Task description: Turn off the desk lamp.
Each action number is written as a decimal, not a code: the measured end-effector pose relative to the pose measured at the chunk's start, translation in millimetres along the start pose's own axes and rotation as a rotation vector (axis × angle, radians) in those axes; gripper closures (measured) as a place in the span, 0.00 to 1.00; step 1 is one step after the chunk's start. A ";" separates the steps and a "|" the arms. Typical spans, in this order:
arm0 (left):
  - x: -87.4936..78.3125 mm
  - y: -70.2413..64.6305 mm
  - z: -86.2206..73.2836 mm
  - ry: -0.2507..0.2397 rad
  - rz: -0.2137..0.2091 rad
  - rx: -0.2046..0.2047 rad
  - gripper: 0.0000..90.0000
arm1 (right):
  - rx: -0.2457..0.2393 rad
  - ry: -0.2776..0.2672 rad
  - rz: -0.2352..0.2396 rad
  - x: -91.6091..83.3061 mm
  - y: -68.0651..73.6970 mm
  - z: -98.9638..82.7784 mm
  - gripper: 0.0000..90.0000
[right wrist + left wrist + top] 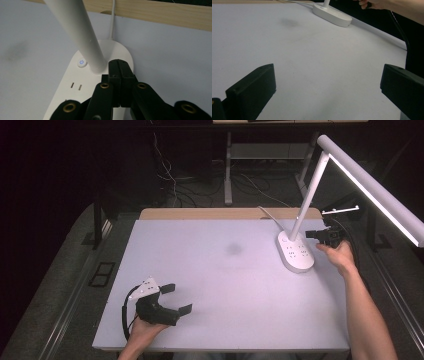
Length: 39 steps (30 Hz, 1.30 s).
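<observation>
The counter spans mid-frame, pale and bare. The lamp stands at its right edge, stem leaning up toward the upper right; its oval base runs lengthwise toward the viewer. The right gripper, just right of the stem, has its jaws pressed together on nothing, tips pointing left over the base. The power button lies just left of those tips, beyond the stem foot. The left gripper, lower left, rests with jaws wide apart, empty, well apart from the lamp.
</observation>
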<state>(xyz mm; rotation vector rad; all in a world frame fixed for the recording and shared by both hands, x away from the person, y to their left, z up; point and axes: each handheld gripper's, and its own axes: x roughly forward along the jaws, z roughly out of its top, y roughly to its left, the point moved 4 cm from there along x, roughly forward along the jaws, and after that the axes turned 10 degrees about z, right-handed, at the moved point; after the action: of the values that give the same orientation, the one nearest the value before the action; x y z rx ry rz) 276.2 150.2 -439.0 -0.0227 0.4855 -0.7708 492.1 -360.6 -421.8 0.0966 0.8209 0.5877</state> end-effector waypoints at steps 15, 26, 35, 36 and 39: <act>0.1 0.9 -0.2 0.002 0.004 0.000 0.00 | 0.075 -0.024 0.017 28.5 -7.6 -3.8 1.00; 0.8 0.9 -0.6 0.004 0.005 -0.002 0.00 | 0.101 -0.008 0.005 34.9 -9.2 -7.7 1.00; 0.5 1.3 -0.3 0.003 0.007 -0.002 0.00 | 0.108 -0.020 0.004 35.6 -8.0 -5.6 1.00; 0.3 1.3 -0.3 0.003 0.007 -0.002 0.00 | 0.106 -0.018 0.001 35.8 -7.5 -5.2 1.00; -0.2 1.3 -0.4 0.002 0.007 -0.002 0.00 | 0.107 -0.019 0.014 37.2 -6.3 -5.1 1.00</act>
<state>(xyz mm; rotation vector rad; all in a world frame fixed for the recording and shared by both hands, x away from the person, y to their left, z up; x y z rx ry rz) 276.8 151.3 -439.6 -0.0227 0.4880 -0.7634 511.1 -346.9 -451.8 0.2059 0.8335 0.5548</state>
